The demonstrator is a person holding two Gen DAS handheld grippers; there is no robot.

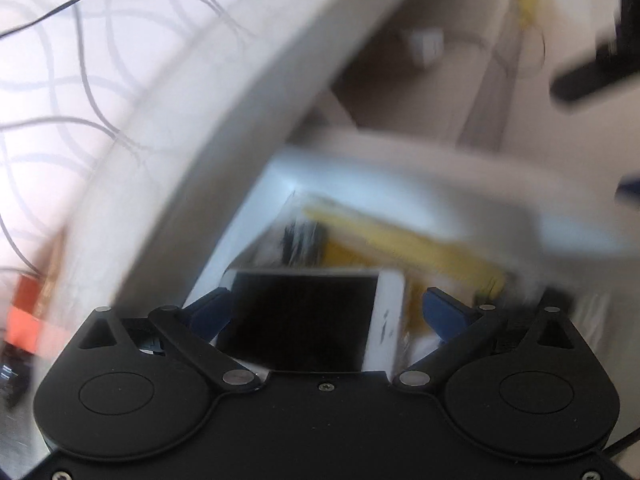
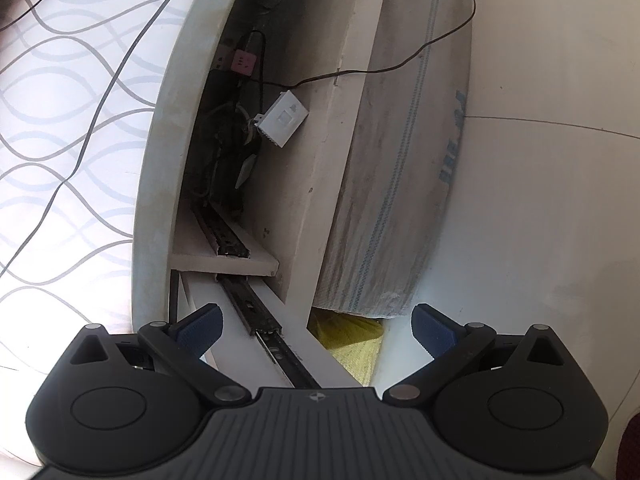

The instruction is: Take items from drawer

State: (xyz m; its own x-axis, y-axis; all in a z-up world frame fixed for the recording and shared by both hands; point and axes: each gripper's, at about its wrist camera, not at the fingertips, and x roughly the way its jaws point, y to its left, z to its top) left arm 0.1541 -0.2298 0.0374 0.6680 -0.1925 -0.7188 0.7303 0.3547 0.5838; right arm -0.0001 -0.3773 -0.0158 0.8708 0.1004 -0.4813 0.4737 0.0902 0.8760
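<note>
The left wrist view is smeared by motion. A white phone (image 1: 316, 320) with a black screen lies in the open drawer (image 1: 260, 200), on top of yellow packets (image 1: 404, 240). My left gripper (image 1: 328, 312) is open wide with the phone between its blue pads (image 1: 212, 312), and neither pad presses on it. My right gripper (image 2: 316, 328) is open and holds nothing. It hangs beside the drawer's black slide rail (image 2: 256, 312), above a yellow bag (image 2: 352, 336) on the floor.
The white table edge (image 1: 192, 128) curves over the drawer, with cables on the patterned cloth (image 2: 60, 120). Under the table are a power strip (image 2: 240, 62), a white adapter box (image 2: 282, 118) and a woven sack (image 2: 400, 160). A blurred dark shape (image 1: 592, 72) crosses the upper right.
</note>
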